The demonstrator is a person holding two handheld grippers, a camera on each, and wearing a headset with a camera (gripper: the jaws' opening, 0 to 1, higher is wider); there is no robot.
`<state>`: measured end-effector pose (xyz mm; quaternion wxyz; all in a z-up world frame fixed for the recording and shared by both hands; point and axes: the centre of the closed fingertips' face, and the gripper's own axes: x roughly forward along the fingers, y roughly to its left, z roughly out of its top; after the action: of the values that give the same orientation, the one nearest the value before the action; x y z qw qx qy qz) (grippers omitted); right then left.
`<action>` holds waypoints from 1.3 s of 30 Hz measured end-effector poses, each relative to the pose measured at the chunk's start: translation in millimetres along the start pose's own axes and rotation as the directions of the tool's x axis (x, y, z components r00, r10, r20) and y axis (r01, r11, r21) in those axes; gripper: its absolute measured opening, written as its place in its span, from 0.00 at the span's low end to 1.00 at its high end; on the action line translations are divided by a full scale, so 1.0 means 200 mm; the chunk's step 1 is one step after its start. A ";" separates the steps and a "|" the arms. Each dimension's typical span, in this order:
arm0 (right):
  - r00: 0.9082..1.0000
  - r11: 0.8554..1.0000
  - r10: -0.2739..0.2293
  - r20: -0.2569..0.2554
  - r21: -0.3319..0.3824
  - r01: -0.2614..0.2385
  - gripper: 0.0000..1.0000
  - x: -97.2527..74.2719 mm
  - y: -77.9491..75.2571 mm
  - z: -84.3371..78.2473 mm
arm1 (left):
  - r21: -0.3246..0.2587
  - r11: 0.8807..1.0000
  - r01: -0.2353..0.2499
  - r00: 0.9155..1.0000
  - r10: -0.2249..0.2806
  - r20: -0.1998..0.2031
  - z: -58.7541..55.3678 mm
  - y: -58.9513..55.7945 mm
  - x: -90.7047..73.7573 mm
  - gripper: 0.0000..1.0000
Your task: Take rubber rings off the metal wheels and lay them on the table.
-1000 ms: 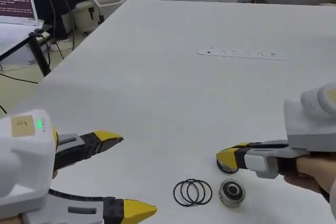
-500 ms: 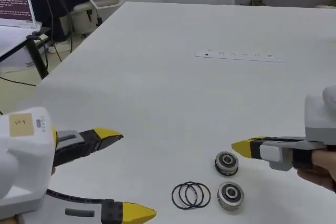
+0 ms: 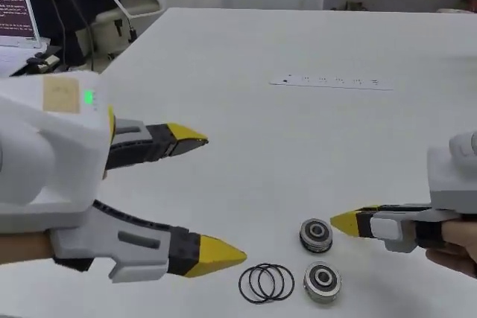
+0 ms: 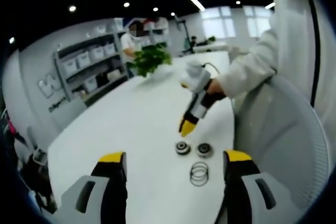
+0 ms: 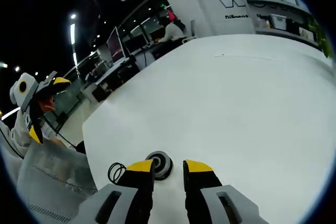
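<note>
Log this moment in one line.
left gripper open, empty | right gripper open, empty, tip beside far wheel | near wheel, rubber rings on table

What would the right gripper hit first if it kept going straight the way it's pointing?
Most likely the nearer round silver metal wheel, lying just ahead of the yellow tips of the right gripper, though depth is unclear.

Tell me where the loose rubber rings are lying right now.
In the head view the rubber rings lie flat on the table near the bottom edge, just left of the nearer wheel.
</note>
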<state>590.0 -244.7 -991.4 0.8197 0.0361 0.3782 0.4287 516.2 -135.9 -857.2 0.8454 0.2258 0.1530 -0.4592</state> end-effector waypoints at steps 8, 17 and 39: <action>0.999 0.994 -0.009 -0.050 -0.113 0.004 0.25 0.01 -0.01 -0.05 | 0.079 0.996 0.040 0.998 -0.043 0.043 0.16 0.06 0.13 0.72; 0.997 0.979 -0.002 -0.073 -0.203 -0.013 0.27 0.02 -0.01 -0.08 | 0.097 0.992 0.084 0.987 -0.096 0.126 0.32 0.10 0.28 0.70; 0.993 0.956 0.003 -0.115 -0.290 -0.037 0.27 0.05 -0.02 -0.12 | -0.052 0.984 0.170 0.985 -0.170 0.016 -0.15 -0.04 0.74 0.47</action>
<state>579.5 -245.8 -1016.3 0.7888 -0.1057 0.3564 0.4895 586.2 -228.9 -952.6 0.8098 0.1865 0.1789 -0.5268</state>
